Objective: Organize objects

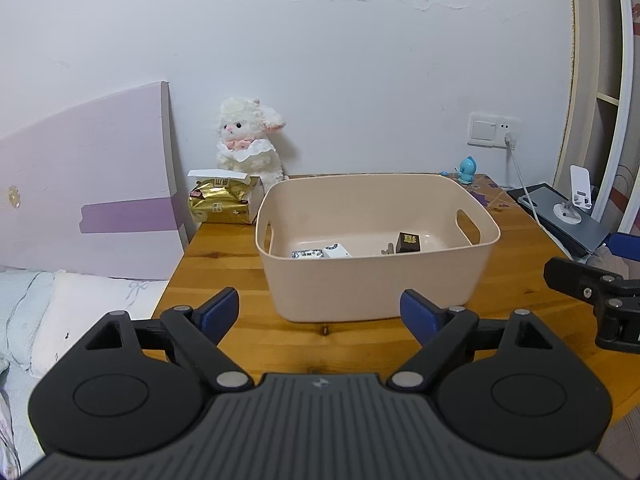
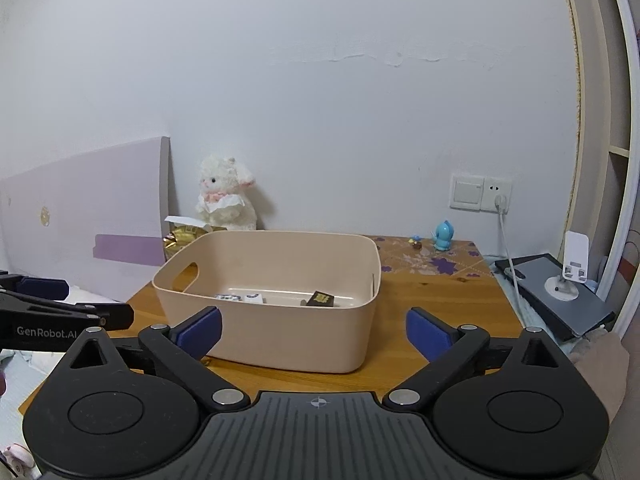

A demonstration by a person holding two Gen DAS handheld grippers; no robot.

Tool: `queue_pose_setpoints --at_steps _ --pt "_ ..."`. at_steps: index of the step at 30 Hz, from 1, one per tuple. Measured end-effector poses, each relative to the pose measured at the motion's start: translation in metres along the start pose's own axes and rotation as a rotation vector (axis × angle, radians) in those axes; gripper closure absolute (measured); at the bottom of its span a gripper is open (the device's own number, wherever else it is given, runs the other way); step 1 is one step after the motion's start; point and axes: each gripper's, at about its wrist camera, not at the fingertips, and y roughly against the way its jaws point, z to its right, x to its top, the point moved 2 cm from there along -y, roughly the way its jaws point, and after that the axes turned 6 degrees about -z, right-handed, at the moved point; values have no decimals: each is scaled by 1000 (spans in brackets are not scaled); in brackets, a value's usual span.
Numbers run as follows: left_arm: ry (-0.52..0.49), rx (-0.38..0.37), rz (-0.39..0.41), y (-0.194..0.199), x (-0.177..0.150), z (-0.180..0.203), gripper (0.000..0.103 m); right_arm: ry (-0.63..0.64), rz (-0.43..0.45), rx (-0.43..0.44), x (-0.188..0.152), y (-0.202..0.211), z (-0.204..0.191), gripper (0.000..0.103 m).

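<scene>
Going from left to right, a bed with pale bedding sits beside a wooden bench. At the bench's back left corner a gold tissue pack lies in front of a white plush lamb. In the middle stands a beige plastic bin with cut-out handles. Inside it, on the floor of the bin, we see two small black-and-white packets and a small dark box. Further right, a blue figurine stands near the wall, and a white phone stand rests on a grey tablet off the bench's right edge.

Our left claw hangs released and empty before the bin's near wall. Our right claw is likewise spread wide, holding nothing, level with that wall.

We judge the main risk to be a claw tip catching the bin's rim while reaching in, which could shove or tip the light bin. The two claws are also close together and could collide. The small figurine could topple if gripped off-centre.
</scene>
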Motion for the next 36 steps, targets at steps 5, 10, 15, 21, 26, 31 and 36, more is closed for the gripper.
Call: queue_pose_setpoints --at_steps 5,10,15,21,26,31,36 --pt "6 21 12 13 -11 -2 13 13 12 6 -5 13 -6 0" --pt "21 19 15 23 -21 -7 8 10 10 12 -11 22 -11 0" --pt "33 28 22 36 -32 -12 8 9 11 21 -18 32 -14 0" --pt "36 35 22 46 -42 -13 8 7 -16 30 -29 37 -16 0" --pt "29 43 23 55 -53 -11 8 7 -34 13 -37 41 -15 0" --pt "17 43 25 64 -61 -9 8 11 -42 1 -44 50 -15 0" --pt "16 28 21 71 -70 -6 8 33 -25 -5 -49 64 -23 0"
